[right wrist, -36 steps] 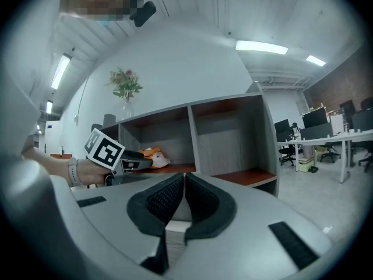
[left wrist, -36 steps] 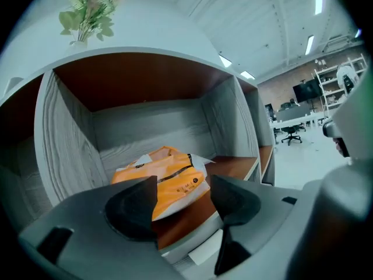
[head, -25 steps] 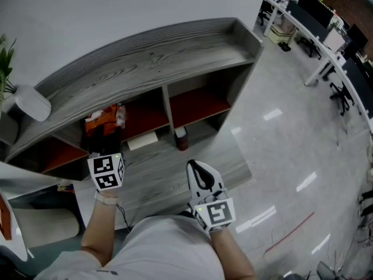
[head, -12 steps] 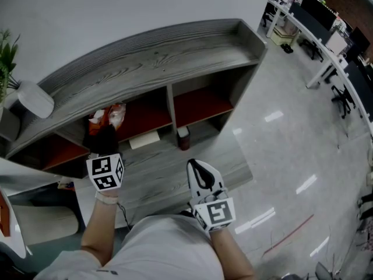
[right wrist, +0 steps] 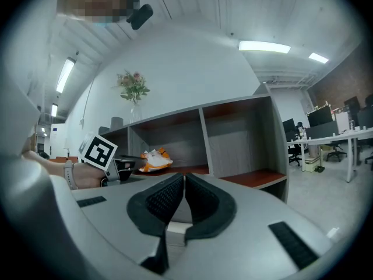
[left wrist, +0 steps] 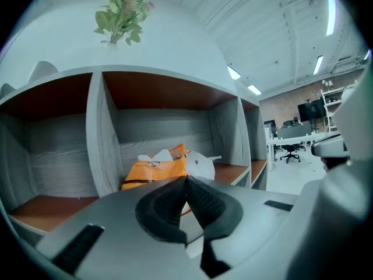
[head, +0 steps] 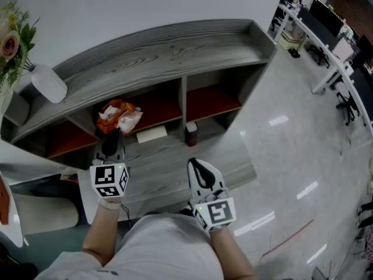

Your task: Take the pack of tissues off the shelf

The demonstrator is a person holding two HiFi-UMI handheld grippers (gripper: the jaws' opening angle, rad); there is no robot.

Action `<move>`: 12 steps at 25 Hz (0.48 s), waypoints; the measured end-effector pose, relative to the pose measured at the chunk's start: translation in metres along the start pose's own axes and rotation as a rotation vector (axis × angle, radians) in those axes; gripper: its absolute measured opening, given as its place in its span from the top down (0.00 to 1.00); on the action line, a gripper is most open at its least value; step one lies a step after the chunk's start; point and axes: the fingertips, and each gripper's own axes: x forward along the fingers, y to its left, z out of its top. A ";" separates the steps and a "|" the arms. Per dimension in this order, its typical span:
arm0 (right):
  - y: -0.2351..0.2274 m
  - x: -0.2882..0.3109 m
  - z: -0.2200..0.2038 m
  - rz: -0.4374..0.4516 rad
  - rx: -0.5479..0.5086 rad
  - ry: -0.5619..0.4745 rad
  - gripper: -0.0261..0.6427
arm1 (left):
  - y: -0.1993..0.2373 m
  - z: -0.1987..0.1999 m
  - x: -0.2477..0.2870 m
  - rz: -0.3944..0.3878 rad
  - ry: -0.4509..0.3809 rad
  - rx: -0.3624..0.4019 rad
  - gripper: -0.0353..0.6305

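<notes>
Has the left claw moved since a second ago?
Yes. The left claw has drawn back out of the shelf compartment, toward the person.

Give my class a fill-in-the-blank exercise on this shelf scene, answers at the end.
The pack of tissues lies in the ___ compartment of the shelf.
Its wrapper is white and ___.
Both the left gripper and right gripper have jaws ___.
A bunch of ___ stands on top of the shelf.
Missing words: middle, orange, shut, flowers.
</notes>
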 end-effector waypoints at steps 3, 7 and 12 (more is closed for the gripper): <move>0.015 -0.001 -0.004 0.033 -0.022 0.007 0.93 | 0.002 -0.003 -0.019 -0.013 -0.022 -0.015 0.92; 0.038 -0.001 -0.010 0.072 -0.037 0.017 0.93 | 0.003 -0.009 -0.044 -0.040 -0.037 -0.021 0.92; 0.071 0.000 -0.018 0.124 -0.033 0.038 0.93 | 0.009 -0.016 -0.080 -0.036 -0.051 -0.013 0.92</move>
